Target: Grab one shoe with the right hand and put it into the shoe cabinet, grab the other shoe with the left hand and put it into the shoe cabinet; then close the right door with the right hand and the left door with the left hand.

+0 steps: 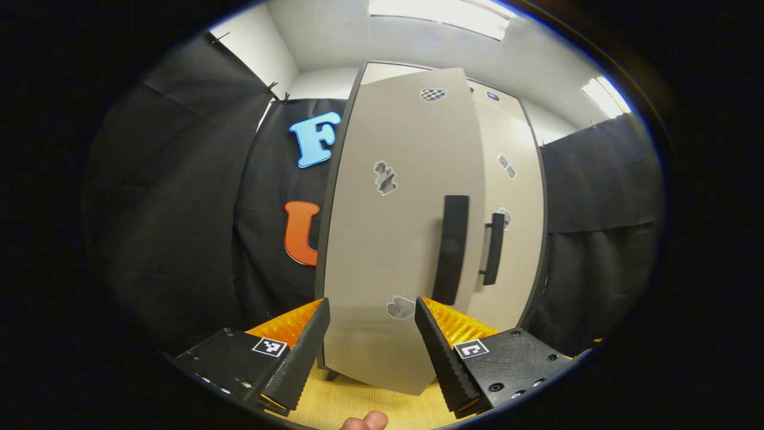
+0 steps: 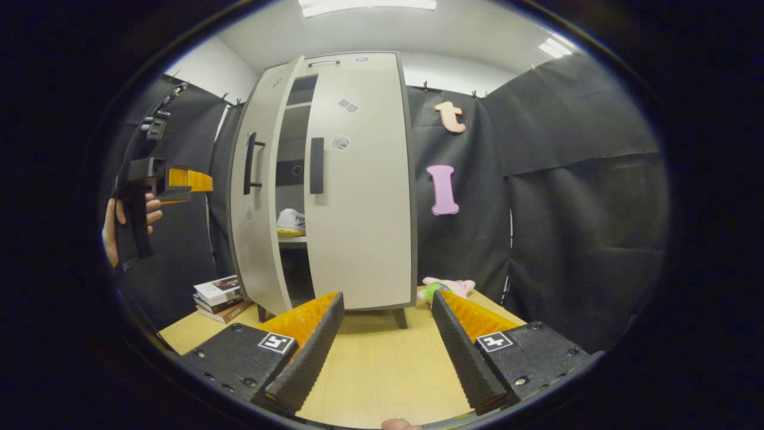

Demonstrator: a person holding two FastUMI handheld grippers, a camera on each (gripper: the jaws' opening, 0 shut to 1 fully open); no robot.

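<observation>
The beige shoe cabinet stands on the wooden floor. Its right door lies flush with the front, while the left door hangs ajar. Through the gap between them a white shoe rests on a shelf. In the left gripper view the left door faces me close up, with its dark handle to the right. My left gripper is open and empty, just short of that door's outer face. A hand holds the left gripper left of the cabinet. My right gripper is open and empty, low over the floor.
A stack of books lies on the floor left of the cabinet. A pink and green plush toy lies at its right foot. Black cloth walls close in behind and on both sides. The right door's handle shows beyond the left door.
</observation>
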